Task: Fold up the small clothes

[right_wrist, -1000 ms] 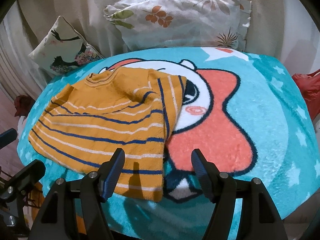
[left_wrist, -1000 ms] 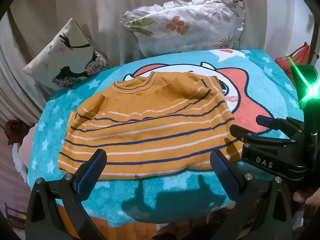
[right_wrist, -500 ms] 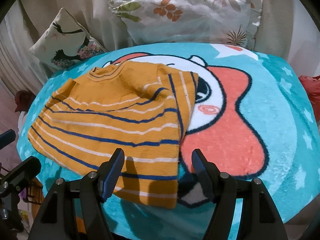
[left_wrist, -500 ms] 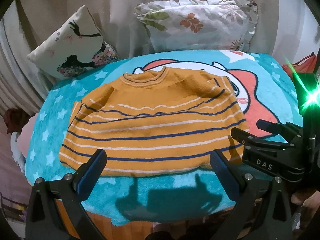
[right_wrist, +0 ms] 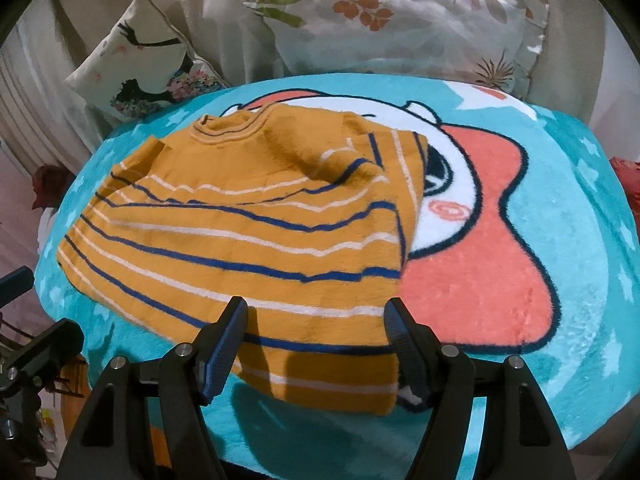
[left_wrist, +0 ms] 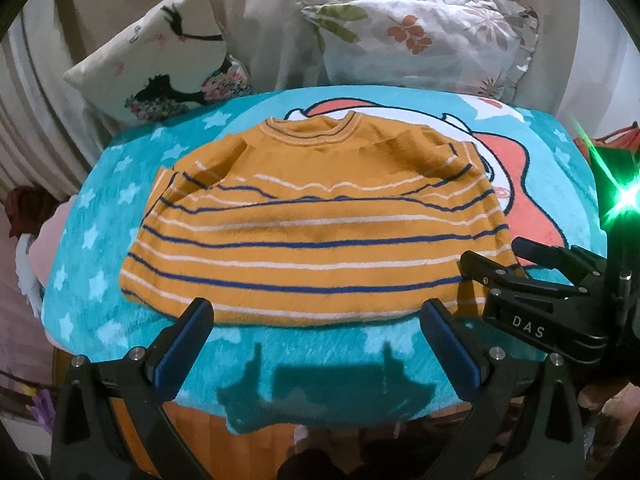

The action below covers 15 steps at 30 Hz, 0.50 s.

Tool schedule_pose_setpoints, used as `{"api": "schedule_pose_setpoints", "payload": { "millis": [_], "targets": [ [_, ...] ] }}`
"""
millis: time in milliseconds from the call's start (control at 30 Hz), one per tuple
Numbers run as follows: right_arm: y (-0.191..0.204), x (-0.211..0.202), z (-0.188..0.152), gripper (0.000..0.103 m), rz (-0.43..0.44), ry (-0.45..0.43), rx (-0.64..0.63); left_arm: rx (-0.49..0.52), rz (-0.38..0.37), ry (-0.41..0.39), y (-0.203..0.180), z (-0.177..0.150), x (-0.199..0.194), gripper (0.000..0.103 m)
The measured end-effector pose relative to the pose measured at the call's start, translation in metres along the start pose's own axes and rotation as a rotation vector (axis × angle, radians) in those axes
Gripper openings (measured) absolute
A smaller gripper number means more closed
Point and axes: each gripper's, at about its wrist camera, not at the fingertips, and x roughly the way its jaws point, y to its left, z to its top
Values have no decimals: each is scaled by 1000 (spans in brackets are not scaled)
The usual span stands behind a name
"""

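Observation:
A small orange sweater (left_wrist: 320, 220) with blue and white stripes lies flat on a teal cartoon blanket (left_wrist: 100, 264), collar away from me, both sleeves folded in. It also shows in the right wrist view (right_wrist: 248, 224). My left gripper (left_wrist: 318, 344) is open and empty, just in front of the sweater's hem. My right gripper (right_wrist: 316, 340) is open, its fingers hovering over the sweater's near right corner. The right gripper also shows in the left wrist view (left_wrist: 532, 280) at the sweater's right edge.
Two pillows lean at the back: a white one with a drawn figure (left_wrist: 160, 68) on the left and a floral one (left_wrist: 420, 40) on the right. The blanket's front edge (left_wrist: 320, 412) drops off below my left gripper. A red bag (right_wrist: 628, 176) lies far right.
Both grippers have moved forward and closer to the sweater. The right gripper's fingers now reach over the near right corner. The sweater has not moved.

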Motion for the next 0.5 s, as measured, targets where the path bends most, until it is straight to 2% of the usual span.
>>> {"api": "schedule_pose_setpoints", "payload": {
  "millis": [500],
  "targets": [
    [22, -21, -12, 76, -22, -18, -73, -98, -54, -25, 20, -10, -13, 102]
  ]
}}
